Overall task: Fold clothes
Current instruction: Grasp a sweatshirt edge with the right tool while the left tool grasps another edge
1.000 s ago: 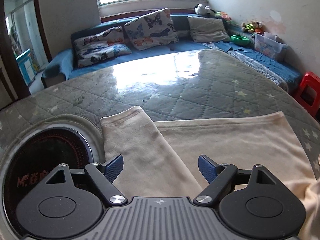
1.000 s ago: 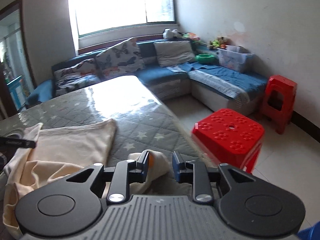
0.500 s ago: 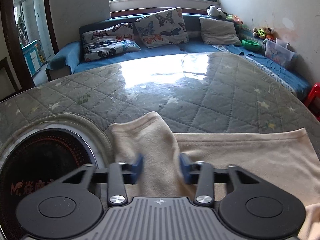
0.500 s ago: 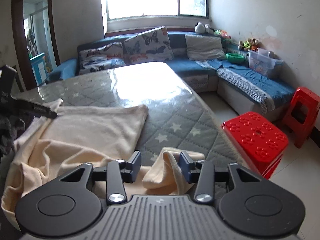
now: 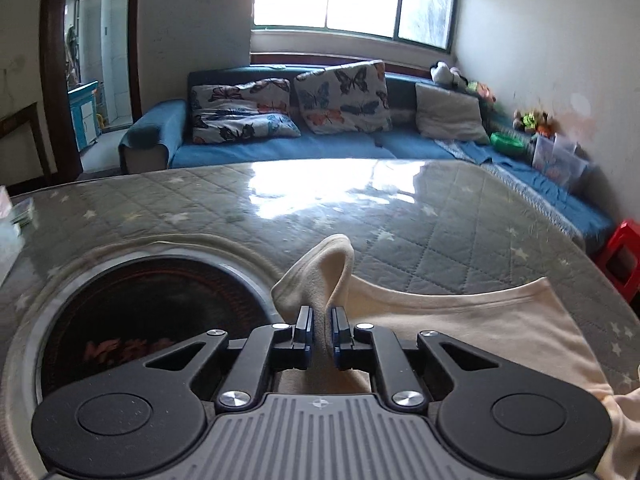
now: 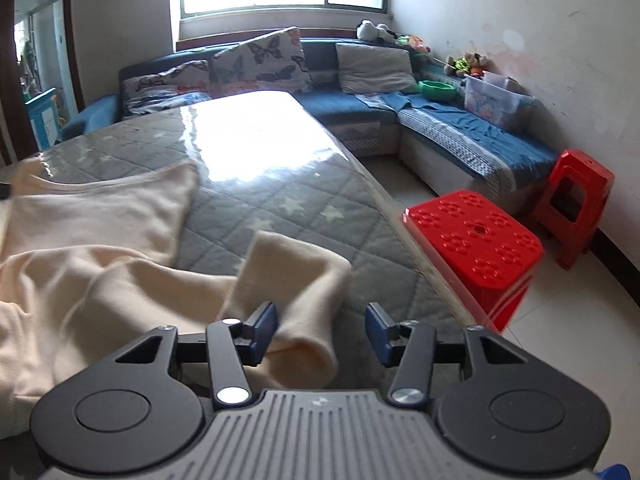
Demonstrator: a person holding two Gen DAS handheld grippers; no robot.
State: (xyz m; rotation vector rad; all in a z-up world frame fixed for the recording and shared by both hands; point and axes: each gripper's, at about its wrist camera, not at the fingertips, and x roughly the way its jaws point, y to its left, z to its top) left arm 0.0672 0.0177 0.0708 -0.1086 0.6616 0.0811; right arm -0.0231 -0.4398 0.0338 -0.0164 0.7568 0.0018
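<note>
A cream long-sleeved garment (image 5: 460,320) lies on the quilt-covered table under glass. My left gripper (image 5: 321,330) is shut on its left sleeve (image 5: 324,276), pinched and lifted so the cuff stands up. In the right wrist view the garment (image 6: 92,236) lies crumpled at left. Its other sleeve (image 6: 296,292) lies between the fingers of my right gripper (image 6: 322,334), which is open. The sleeve rests on the table, free of the pads.
A round dark inset (image 5: 148,312) sits in the table at the left. The table edge (image 6: 404,236) runs close on the right, with red stools (image 6: 476,240) beyond. A blue sofa (image 5: 320,144) with cushions stands behind.
My left gripper closed on the left sleeve and raised it. My right gripper opened and released the right sleeve, which now lies on the table.
</note>
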